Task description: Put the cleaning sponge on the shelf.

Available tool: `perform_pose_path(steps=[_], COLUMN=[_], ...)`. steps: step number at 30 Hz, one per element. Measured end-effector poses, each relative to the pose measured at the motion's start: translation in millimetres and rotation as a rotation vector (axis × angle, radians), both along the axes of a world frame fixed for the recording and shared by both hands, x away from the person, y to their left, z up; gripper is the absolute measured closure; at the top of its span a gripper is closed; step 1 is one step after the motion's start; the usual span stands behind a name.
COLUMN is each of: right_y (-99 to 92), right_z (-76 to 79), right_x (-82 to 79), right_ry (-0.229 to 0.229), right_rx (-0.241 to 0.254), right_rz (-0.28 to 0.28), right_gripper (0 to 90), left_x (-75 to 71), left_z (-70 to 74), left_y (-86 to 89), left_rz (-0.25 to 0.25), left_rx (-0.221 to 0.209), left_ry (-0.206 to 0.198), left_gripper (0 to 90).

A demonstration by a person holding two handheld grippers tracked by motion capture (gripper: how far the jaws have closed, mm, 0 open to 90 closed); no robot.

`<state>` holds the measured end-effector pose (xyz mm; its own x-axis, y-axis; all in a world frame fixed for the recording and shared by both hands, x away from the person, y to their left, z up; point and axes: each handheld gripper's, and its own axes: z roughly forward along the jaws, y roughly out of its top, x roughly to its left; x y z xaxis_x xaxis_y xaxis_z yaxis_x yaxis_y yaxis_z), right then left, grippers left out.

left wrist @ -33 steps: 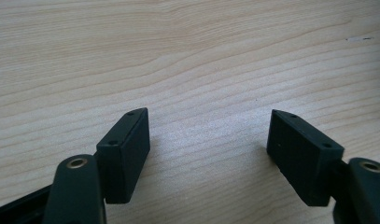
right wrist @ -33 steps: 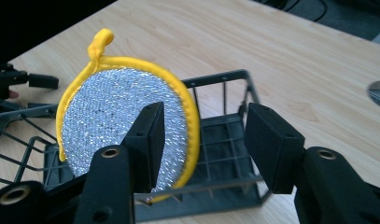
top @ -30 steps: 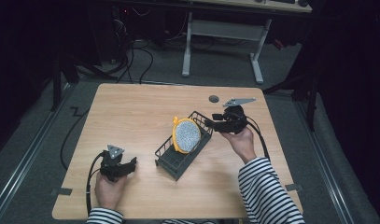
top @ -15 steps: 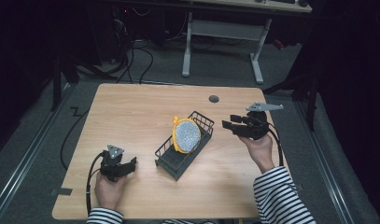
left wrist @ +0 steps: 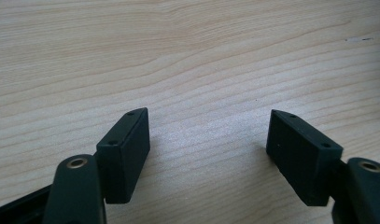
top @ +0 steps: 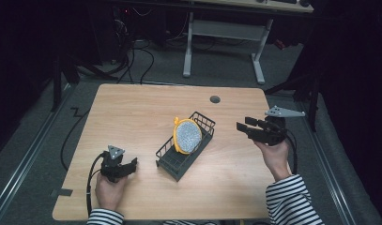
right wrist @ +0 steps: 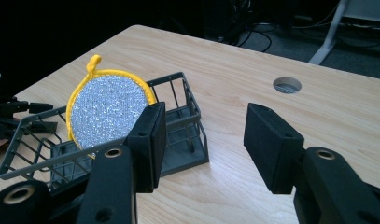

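The right gripper (top: 240, 127), which a second ago hovered just beside the far end of the black wire basket (top: 166, 159), has drawn away toward the right edge of the table (top: 132, 108) and now hangs well apart from the basket, its jaws spread with nothing between them. The round silver pot holder with yellow trim (top: 187, 135) stands on edge inside the basket, leaning against its wall, in the same place as before. The left gripper (top: 127, 166) has kept still near the front left of the table, jaws spread over bare wood.
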<state>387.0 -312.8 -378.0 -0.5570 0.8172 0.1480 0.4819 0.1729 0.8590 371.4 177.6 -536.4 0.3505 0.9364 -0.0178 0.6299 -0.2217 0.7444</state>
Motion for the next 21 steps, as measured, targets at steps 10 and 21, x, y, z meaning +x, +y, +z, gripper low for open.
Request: perform_pose_path(steps=[10,21], right_y=[-20.2,-36.3], right_z=[-12.6,-33.4], right_x=[-17.5,-37.8], right_ry=[-0.007,0.008], right_rx=[0.013,0.012], right_rz=[-0.055,-0.100], right_gripper=[50.3,50.3], left_x=[0.0,0.0], left_z=[0.0,0.0], left_y=[-0.1,-0.3], left_rz=[0.000,-0.001], left_rx=[0.001,0.004], left_ry=[0.000,0.000], left_gripper=[30.8,30.3])
